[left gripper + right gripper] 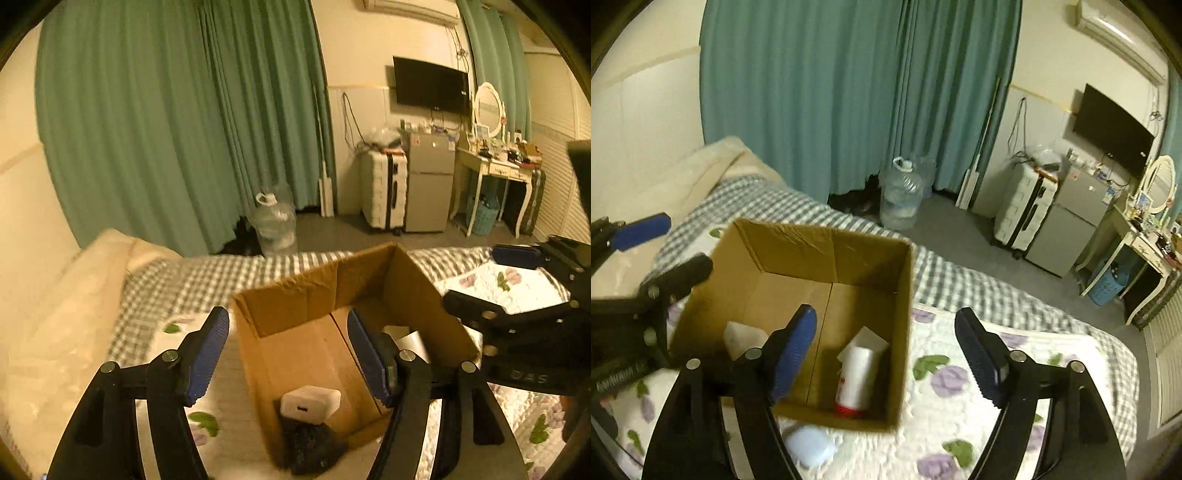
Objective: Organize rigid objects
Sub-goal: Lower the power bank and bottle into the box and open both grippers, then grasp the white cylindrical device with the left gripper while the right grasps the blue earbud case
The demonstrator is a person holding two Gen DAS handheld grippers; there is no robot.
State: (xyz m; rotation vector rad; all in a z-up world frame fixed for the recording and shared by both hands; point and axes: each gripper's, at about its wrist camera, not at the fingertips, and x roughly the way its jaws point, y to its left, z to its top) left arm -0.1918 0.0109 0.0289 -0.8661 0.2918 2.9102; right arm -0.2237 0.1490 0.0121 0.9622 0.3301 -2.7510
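Observation:
An open cardboard box (417,291) stands on the bed; it also shows in the right wrist view (905,295). Inside it lie a white charger block (309,403) on a dark object (314,446), a white bottle with a red base (857,376), and a white piece (742,338). A pale blue flat case (810,445) lies on the quilt just outside the box's near wall. My left gripper (288,354) is open and empty above the box's left wall. My right gripper (886,358) is open and empty above the box's right wall.
The bed carries a floral quilt (945,424) and a checked sheet (207,277), with a pillow (74,295) at the left. Beyond the bed stand a water jug (899,197), a white suitcase (382,192), a small fridge (430,184) and a dressing table (495,170).

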